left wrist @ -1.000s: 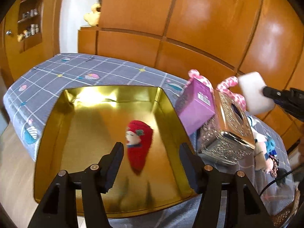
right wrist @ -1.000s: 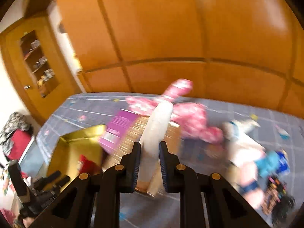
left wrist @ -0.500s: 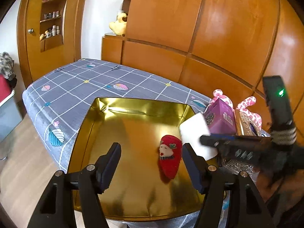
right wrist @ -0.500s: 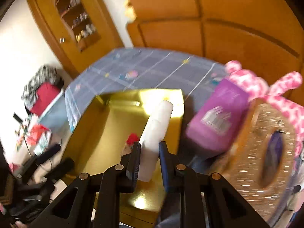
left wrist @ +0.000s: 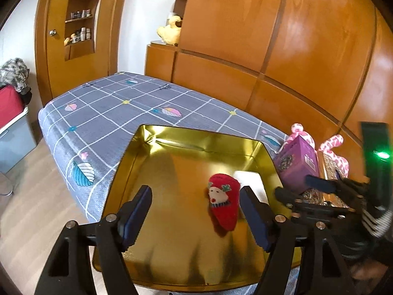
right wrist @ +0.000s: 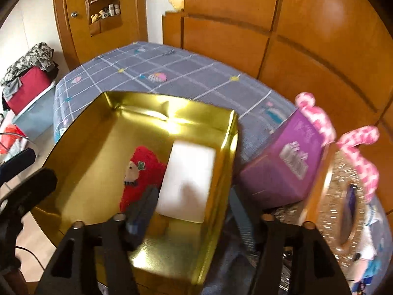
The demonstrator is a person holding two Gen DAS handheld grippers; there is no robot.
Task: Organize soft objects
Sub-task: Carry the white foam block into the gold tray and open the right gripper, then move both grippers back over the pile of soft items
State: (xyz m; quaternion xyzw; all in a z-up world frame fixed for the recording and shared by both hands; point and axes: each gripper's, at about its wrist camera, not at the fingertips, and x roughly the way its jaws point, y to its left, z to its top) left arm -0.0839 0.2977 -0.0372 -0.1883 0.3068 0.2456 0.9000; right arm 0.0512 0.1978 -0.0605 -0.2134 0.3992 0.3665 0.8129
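Both grippers' fingers stand apart, empty; the right gripper (right wrist: 189,211) has just been opening, the white sponge (right wrist: 188,179) freed into the gold tray (right wrist: 231,132) at three o'clock of the red sock (right wrist: 141,172); pink plush (right wrist: 353,147) remains outside, by my judgement

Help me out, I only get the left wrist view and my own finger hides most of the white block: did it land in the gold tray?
Observer: Yes. In the right wrist view the white block lies flat on the floor of the gold tray, along its right wall.
Operator: Is the right gripper off it?
Observer: The right gripper has just been opening its jaws. The pads stand clear of the block, which lies just ahead between them.
Operator: Does it touch the red sock?
Observer: Their edges seem to meet. The red sock lies on the block's left.
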